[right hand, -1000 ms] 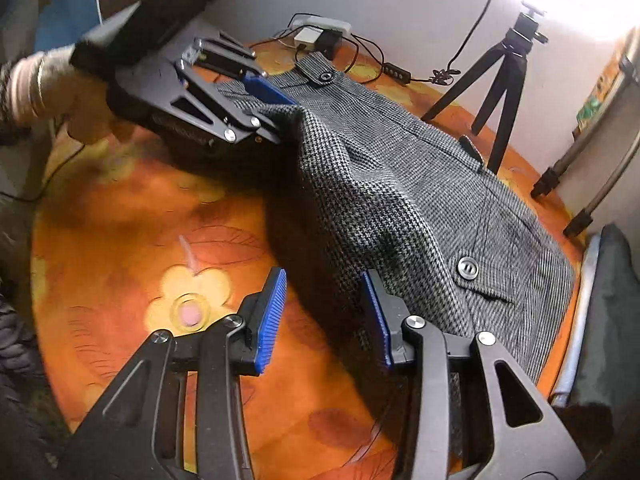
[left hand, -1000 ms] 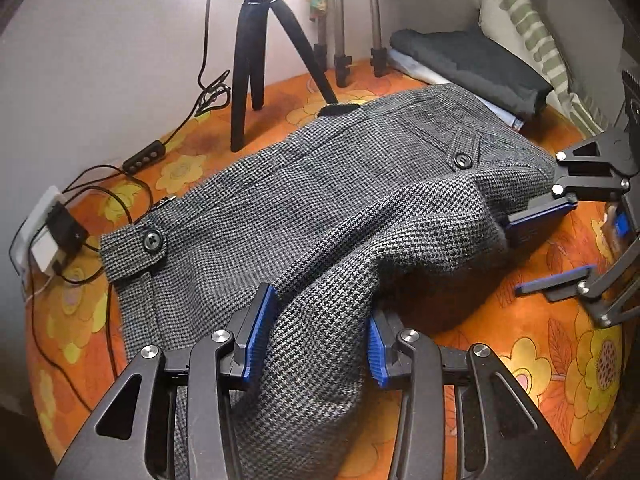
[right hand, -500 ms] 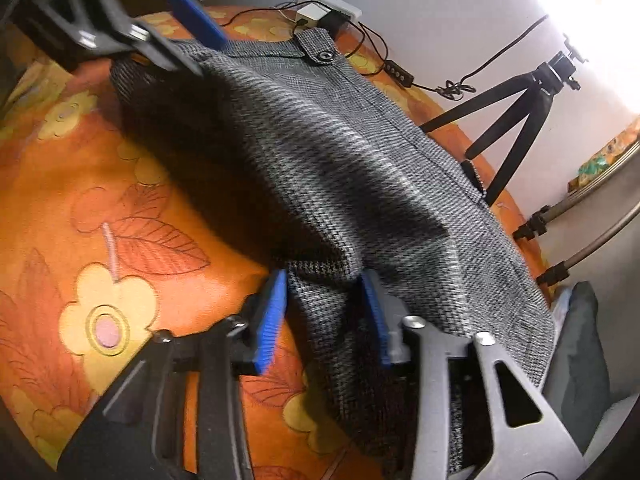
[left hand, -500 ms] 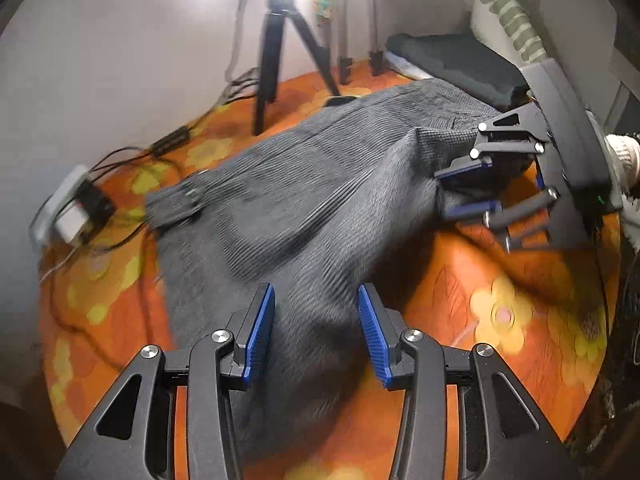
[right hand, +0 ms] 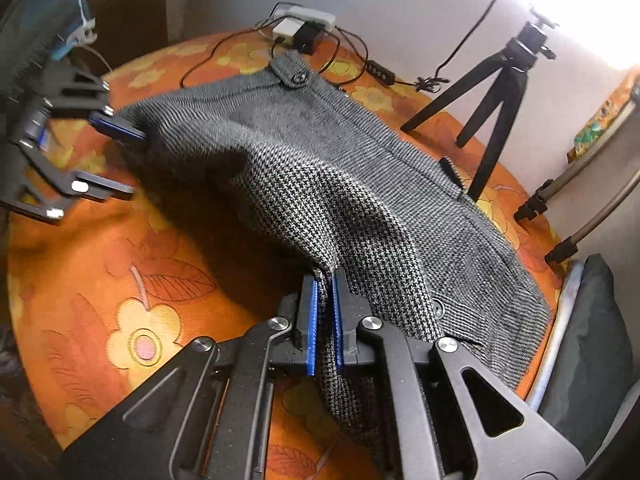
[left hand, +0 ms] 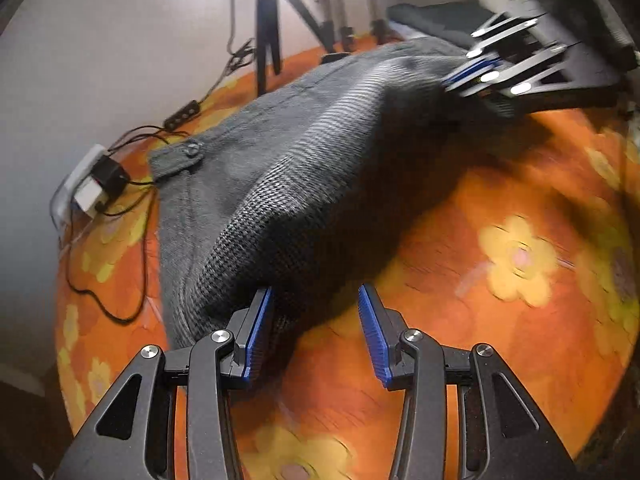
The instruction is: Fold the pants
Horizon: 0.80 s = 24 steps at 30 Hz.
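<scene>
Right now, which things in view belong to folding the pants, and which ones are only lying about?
Belonging to the job:
- grey pants
- right claw, shut on the pants
- left claw, jaws apart, cloth against one pad

Only lying about:
- black tripod
- charger and cables
- dark folded clothes
- orange flowered cloth underneath
</scene>
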Tool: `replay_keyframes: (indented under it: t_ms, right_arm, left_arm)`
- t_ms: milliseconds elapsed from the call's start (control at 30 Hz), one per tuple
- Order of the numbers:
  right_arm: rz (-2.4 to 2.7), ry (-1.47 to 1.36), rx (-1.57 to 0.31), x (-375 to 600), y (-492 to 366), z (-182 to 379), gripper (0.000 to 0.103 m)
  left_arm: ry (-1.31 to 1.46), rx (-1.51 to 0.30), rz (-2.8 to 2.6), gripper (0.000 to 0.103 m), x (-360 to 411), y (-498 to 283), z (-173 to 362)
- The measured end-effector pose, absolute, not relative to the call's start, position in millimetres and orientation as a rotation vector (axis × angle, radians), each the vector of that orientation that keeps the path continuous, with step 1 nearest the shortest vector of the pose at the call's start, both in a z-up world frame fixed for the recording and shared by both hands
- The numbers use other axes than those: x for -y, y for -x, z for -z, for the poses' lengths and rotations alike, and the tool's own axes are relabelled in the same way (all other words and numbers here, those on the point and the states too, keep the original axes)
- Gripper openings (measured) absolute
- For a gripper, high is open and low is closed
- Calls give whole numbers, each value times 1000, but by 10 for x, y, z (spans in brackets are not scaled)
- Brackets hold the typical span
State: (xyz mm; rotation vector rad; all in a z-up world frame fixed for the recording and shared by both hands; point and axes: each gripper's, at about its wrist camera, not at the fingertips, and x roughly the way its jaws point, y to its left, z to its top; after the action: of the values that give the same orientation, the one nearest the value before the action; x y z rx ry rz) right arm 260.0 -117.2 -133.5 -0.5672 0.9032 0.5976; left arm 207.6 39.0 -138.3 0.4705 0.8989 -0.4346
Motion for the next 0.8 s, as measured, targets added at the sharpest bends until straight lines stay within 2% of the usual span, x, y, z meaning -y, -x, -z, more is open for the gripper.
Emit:
replay_keyframes:
  t_ms: [100, 133, 167, 200, 233, 300, 633, 700, 767, 800]
  right_arm:
    - [-602, 532, -901, 1227, -2622, 1222, 5]
    - [-601, 525, -899, 1226, -2638, 1186, 5]
    - [-598, 530, -889, 1223, -2649, 1155, 5]
    - [-596, 529, -883, 1221, -2667, 1129, 5]
    - [-599, 515, -888, 1228, -2695, 1108, 5]
    - [-598, 507, -884, 1239, -2739, 1089, 5]
    - [-573, 405, -923, 1285, -3160, 1129, 5]
    - [-571, 401, -931, 1290, -3199, 1149, 5]
    - [-572, 390, -941, 1288, -3231, 1167, 5]
    - [-571, 385, -944, 1285, -3247, 1175, 5]
  left_arm:
    - [-518, -893, 426, 42, -336, -2179, 1434]
    - [-537, -891, 426, 34, -322, -2192, 1451]
    - [-547, -893, 431, 21, -309, -2222, 1465]
    - [-546, -896, 437, 15, -319, -2268, 1467]
    - [-530, -895, 441, 11, -344, -2311, 1442]
    - [-467, -895, 457, 7, -421, -2409, 1368]
    - [-294, -892, 464, 9, -572, -2824, 1213]
    - [-318, -866, 473, 17, -538, -2735, 1174]
    - [-340, -842, 487, 33, -481, -2622, 1122]
    - [-341, -829, 492, 36, -457, -2563, 1093]
